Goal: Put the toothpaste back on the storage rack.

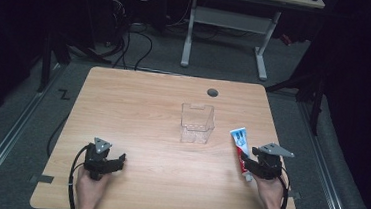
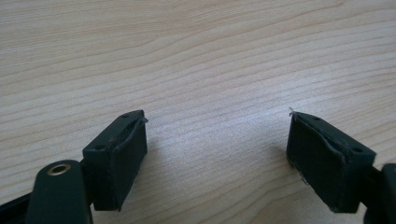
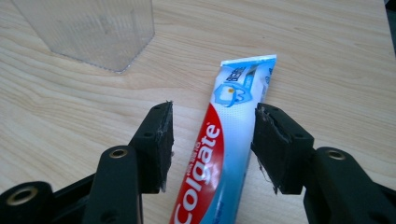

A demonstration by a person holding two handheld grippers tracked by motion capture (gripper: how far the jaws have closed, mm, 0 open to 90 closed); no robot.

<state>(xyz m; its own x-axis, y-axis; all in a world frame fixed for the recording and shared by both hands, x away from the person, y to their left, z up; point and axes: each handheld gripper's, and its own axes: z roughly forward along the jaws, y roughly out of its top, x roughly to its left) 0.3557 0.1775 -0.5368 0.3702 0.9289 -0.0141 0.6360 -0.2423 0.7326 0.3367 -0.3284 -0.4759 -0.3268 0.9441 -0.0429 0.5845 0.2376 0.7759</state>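
So the clear container (image 1: 197,123) sits on the table (image 1: 138,106), a bit right of centre, and everything else goes off that. The toothpaste tube (image 1: 241,150) lies flat on the table to the right of the container and a little nearer the person, its crimped end pointing toward the far side. The right gripper (image 1: 250,164) is at the tube's near end, one jaw on either side of it. The left gripper (image 1: 119,160) is well off to the container's left and nearer the person. A cable hole (image 1: 212,92) lies just behind the container.
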